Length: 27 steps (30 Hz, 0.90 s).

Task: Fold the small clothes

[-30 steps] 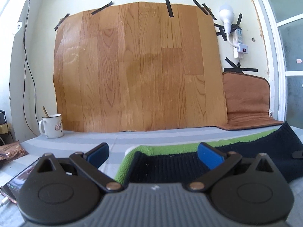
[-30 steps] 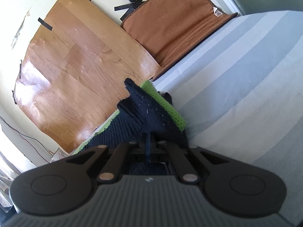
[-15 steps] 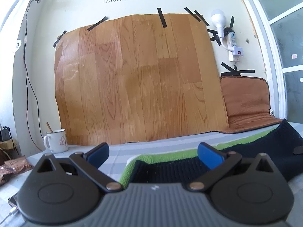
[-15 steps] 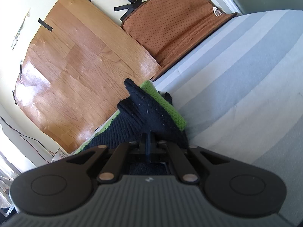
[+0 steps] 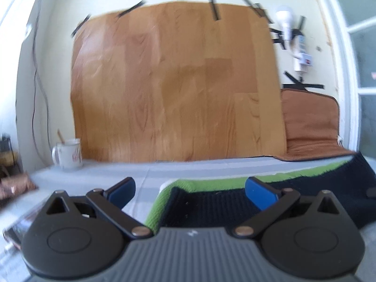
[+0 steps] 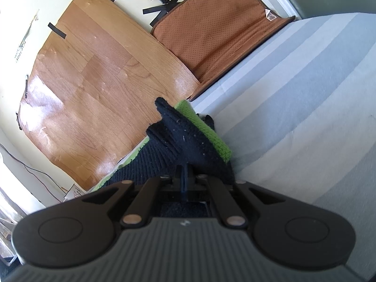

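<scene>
Black-and-green knit garment lies stretched across the striped worktop, in front of the wood-grain panel. Right tool clamped on its bunched end — left tool spread wide over the other end. Mug left of panel.

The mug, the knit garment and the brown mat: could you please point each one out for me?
mug (image 5: pixel 68 155): left wrist view, on its white side wall.
knit garment (image 6: pixel 188 138): right wrist view, on the black bunched part ahead of the gripper.
brown mat (image 6: pixel 218 25): right wrist view, on its dotted face.
</scene>
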Available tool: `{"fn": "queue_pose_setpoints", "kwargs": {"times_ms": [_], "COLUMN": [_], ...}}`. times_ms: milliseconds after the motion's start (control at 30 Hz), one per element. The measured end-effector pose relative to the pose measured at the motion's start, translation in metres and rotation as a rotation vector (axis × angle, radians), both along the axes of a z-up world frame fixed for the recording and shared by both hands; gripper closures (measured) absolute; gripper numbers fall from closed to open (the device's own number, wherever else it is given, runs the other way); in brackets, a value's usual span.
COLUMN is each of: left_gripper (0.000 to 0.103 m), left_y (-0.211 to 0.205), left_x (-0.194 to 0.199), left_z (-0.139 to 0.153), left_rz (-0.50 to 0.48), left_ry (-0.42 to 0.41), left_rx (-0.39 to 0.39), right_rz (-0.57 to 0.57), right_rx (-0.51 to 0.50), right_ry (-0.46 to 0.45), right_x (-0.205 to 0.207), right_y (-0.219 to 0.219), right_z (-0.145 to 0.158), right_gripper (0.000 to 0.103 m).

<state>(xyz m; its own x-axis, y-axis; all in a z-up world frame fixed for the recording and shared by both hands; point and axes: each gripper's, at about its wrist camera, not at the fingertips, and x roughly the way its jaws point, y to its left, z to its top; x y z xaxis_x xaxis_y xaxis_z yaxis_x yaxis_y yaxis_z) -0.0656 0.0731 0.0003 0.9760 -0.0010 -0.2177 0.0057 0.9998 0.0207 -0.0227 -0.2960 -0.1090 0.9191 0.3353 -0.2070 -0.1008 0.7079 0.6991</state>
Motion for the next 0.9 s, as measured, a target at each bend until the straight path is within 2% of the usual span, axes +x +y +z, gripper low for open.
{"fn": "queue_pose_setpoints", "kwargs": {"times_ms": [133,200,233,267,300,333,367,400,467,533,633,700,800,900], "left_gripper": [0.000,0.000,0.000,0.000,0.000,0.000,0.000,0.000,0.000,0.000,0.000,0.000,0.000,0.000], "left_y": [0.022,0.033,0.037,0.039,0.039,0.039,0.037,0.034,0.028,0.023,0.017,0.015,0.014,0.012], "left_x": [0.006,0.008,0.009,0.011,0.013,0.015,0.017,0.016,0.013,0.012,0.014,0.016,0.021,0.024], "left_z": [0.000,-0.002,-0.002,-0.003,-0.003,-0.003,-0.002,-0.002,-0.002,-0.001,0.000,0.000,0.001,0.000], "left_rz": [0.011,0.019,0.028,0.033,0.031,0.026,0.020,0.016,0.009,0.000,-0.014,-0.022,-0.031,-0.047], "left_ry": [0.033,0.042,0.049,0.064,0.082,0.097,0.105,0.106,0.093,0.084,0.093,0.116,0.146,0.172], "left_rx": [-0.167,-0.247,-0.263,-0.265,-0.260,-0.250,-0.235,-0.211,-0.165,-0.128,-0.077,-0.054,-0.040,-0.020], "right_rz": [-0.001,-0.004,-0.003,-0.001,-0.010,-0.030,-0.046,-0.054,-0.054,-0.053,-0.085,-0.067,-0.062,-0.048], "right_rx": [-0.028,-0.054,-0.064,-0.083,-0.119,-0.178,-0.236,-0.287,-0.343,-0.370,-0.409,-0.421,-0.487,-0.478], "right_ry": [-0.003,-0.004,-0.010,-0.024,-0.039,-0.056,-0.073,-0.094,-0.127,-0.130,-0.054,0.012,-0.006,0.002], "right_x": [0.000,-0.002,-0.004,-0.007,-0.011,-0.015,-0.019,-0.022,-0.026,-0.025,-0.016,-0.007,-0.009,-0.009], "right_y": [0.002,0.006,0.009,0.014,0.019,0.026,0.033,0.039,0.047,0.051,0.057,0.058,0.065,0.063], "right_z": [0.004,0.008,0.012,0.017,0.022,0.029,0.035,0.040,0.046,0.047,0.042,0.033,0.031,0.032], "right_gripper": [0.097,0.091,0.080,0.062,0.052,0.037,0.029,0.027,0.015,0.009,0.001,0.000,0.000,0.000]}}
